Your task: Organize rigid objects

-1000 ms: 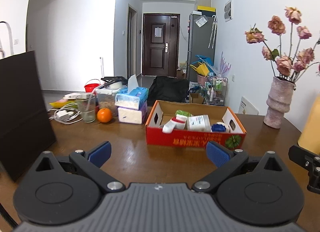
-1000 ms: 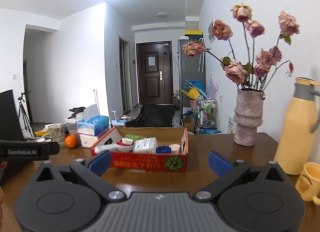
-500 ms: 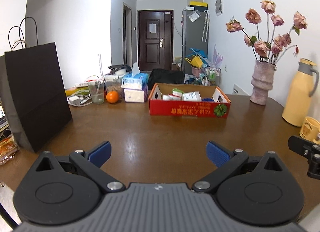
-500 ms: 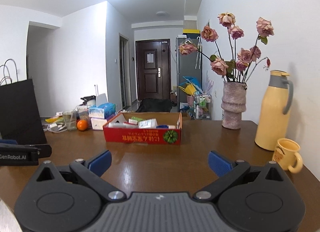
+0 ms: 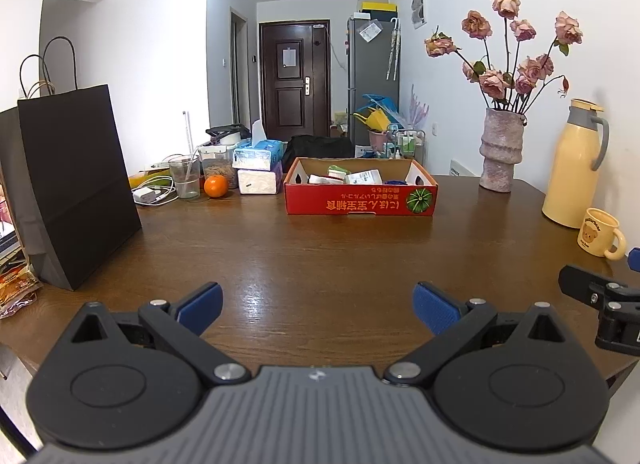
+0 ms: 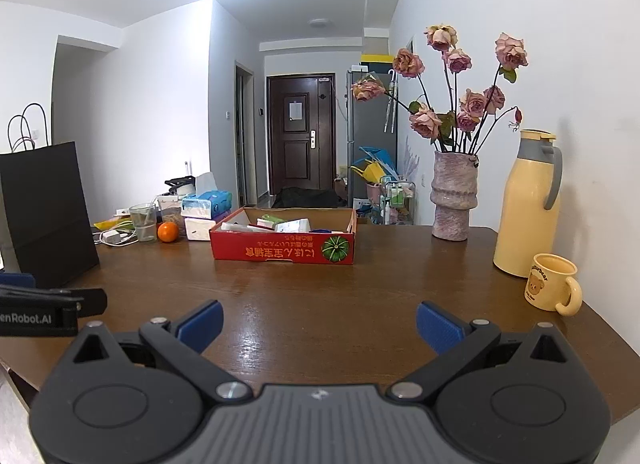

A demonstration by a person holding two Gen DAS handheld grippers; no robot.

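Left wrist view: the left gripper [image 5: 318,306] hovers over bare worktop [image 5: 320,256], fingers spread and empty; the red cardboard box [image 5: 360,199] sits near the far edge. Right wrist view: the right gripper [image 6: 319,322], likewise spread and empty, faces the box across open wood.

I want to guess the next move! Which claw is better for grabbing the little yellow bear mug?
Probably the right claw. The bear mug sits at the table's right side beside the yellow flask, close to it. The left claw would have to cross over. Both are open and empty.
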